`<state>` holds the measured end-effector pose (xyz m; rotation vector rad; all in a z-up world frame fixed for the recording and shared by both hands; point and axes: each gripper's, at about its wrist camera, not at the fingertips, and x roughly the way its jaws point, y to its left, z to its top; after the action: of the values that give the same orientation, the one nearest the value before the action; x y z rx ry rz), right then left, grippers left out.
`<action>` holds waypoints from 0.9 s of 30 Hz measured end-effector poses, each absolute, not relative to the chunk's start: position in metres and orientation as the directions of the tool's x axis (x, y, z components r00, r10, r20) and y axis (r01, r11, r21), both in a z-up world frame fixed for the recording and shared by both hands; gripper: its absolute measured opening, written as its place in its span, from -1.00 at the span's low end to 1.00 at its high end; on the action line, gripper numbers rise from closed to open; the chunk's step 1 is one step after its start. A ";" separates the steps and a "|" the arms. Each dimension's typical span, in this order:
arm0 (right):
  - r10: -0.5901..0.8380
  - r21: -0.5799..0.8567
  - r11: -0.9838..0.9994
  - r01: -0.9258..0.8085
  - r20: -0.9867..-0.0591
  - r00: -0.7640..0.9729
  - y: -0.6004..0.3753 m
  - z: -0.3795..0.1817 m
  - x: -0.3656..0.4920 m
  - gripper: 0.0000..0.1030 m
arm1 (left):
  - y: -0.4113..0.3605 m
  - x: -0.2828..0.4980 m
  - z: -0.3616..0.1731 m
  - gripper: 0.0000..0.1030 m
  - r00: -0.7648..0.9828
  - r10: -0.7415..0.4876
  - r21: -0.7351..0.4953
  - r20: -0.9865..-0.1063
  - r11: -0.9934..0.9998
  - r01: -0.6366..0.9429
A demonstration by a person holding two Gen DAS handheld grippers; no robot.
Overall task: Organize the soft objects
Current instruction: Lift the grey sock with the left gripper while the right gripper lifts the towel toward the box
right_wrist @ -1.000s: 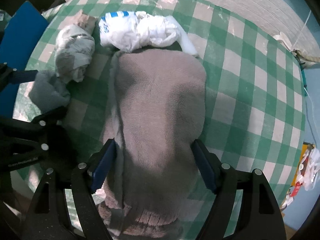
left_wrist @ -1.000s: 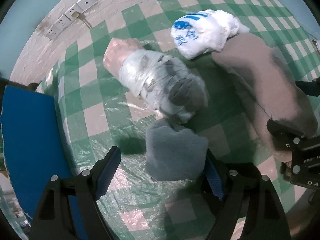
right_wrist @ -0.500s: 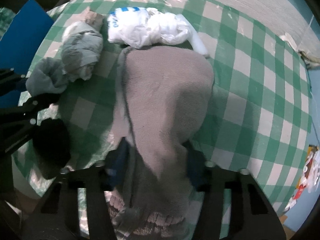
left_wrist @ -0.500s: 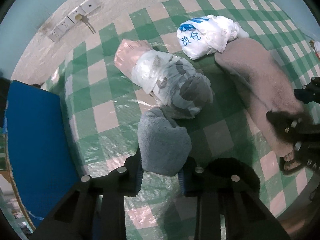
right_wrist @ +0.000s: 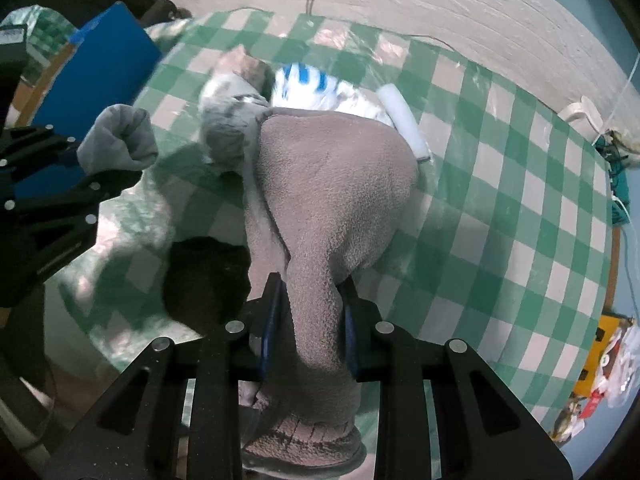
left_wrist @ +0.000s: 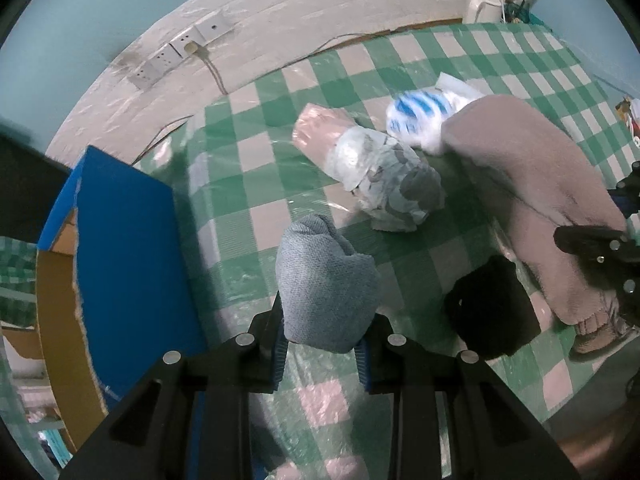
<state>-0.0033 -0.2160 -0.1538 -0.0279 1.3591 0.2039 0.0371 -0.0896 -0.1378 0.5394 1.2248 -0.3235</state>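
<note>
My left gripper is shut on a rolled grey-blue cloth, lifted a little off the green checked tablecloth. In the right wrist view that cloth shows at the left, held by the left gripper. My right gripper is closing its jaws, and its pads press on a brown fleece garment, bunched and raised at the near end. The garment drapes across the table on the right in the left wrist view. A plastic-wrapped bundle and a white bag with blue print lie behind.
A blue cardboard box stands open at the table's left edge. A black soft item lies near the front edge, also seen as a dark lump left of the fleece. Wall sockets and a cable are behind. A white kettle stands far back.
Both grippers have shut: the left on the grey-blue cloth, the right on the brown fleece. Both have risen, lifting the cloth off the table and pulling up the fleece's near end.
</note>
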 end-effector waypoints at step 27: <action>0.152 0.075 0.972 -0.223 -0.923 0.353 -0.197 -0.062 -0.025 -0.50 | -0.058 0.007 -0.066 -0.45 0.477 0.022 0.281 -0.878 0.832 0.479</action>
<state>-0.0255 -0.1967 -0.0625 -0.0673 1.1854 0.2427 0.0065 -0.0584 -0.0656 0.5421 1.0470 -0.2960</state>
